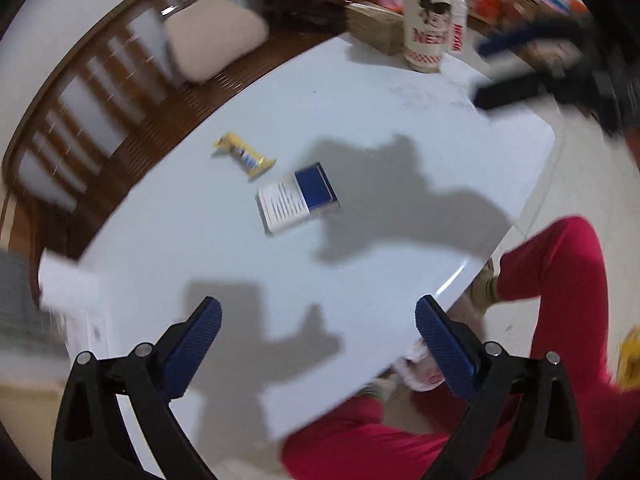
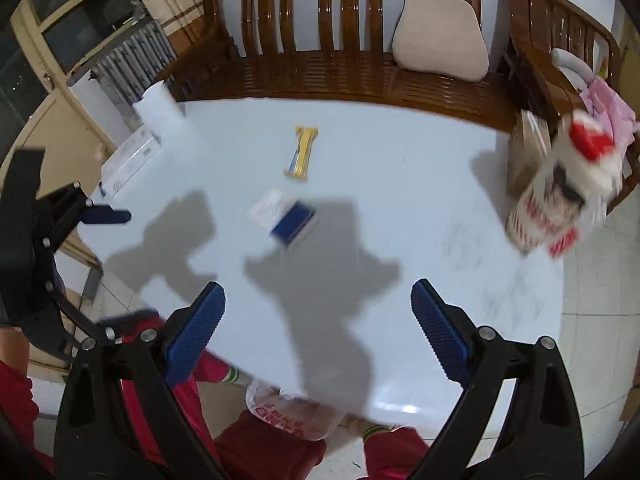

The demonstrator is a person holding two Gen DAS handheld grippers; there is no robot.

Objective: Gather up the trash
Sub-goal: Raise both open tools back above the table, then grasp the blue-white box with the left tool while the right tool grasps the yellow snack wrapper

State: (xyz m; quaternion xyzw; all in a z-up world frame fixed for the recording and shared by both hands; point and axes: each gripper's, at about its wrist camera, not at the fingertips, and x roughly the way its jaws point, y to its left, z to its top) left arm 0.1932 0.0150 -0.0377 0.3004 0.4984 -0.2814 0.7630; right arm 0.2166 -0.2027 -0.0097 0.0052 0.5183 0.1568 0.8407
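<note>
Both grippers, left (image 1: 318, 330) & right (image 2: 318, 316), are held above the near edge of the white worktop (image 2: 400, 184) w/ jaws spread wide, nothing between them. A blue-and-white box (image 1: 297, 198) is seen mid-worktop; a yellow wrapper (image 1: 245, 155) lies just beyond it, toward the wooden bench (image 2: 320, 68). A red-capped container (image 1: 429, 20) stands at the worktop's far corner.

A yellow wrapper (image 2: 301, 153) lies just beyond the blue-and-white box (image 2: 283, 217) on the pale table (image 2: 400, 184). The bench (image 2: 320, 68) behind is glossy brown, its cushion (image 2: 440, 38) beige.
</note>
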